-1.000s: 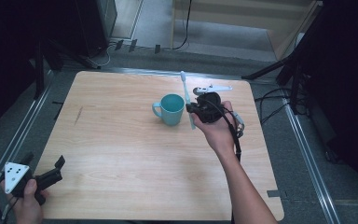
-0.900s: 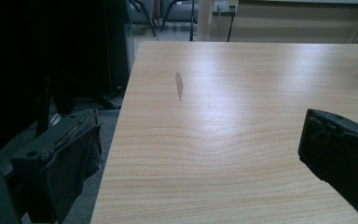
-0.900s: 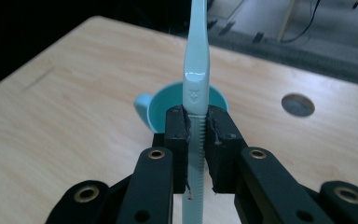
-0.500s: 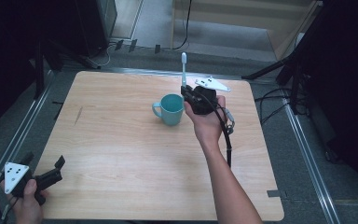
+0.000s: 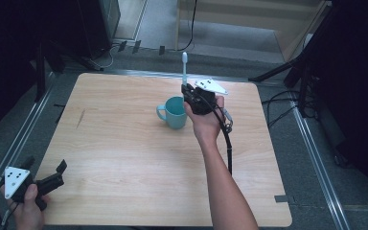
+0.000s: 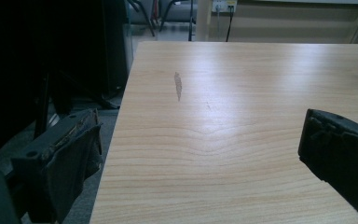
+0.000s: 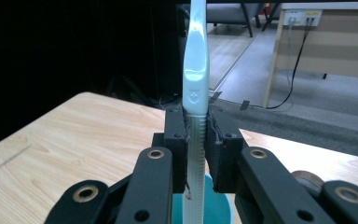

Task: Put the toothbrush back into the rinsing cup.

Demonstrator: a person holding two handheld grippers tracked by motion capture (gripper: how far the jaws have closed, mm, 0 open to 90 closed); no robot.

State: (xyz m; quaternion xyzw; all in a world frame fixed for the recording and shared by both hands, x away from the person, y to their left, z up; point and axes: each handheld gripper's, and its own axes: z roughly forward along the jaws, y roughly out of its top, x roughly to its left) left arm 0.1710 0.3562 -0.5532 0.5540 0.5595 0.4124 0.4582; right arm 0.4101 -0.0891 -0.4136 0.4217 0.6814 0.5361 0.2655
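High view, right gripper (image 5: 188, 92) clamped on a white plastic toothbrush (image 5: 184, 67) standing upright just above a teal ceramic mug (image 5: 175, 112) on the pale wooden table (image 5: 124, 158), left gripper (image 5: 52, 175) at the near-left corner, left gripper view, jaws wide apart over bare tabletop, right gripper view, jaws pinching the toothbrush handle (image 7: 196, 116) above the mug (image 7: 214, 207).

Pale wood-grain bench (image 5: 124, 143) with a smooth, faintly sheeny top, glossy teal mug (image 5: 175, 111), shiny white plastic toothbrush (image 7: 196, 93) with ribbed grip, matt black hand-held gripper (image 7: 196, 140) jaws
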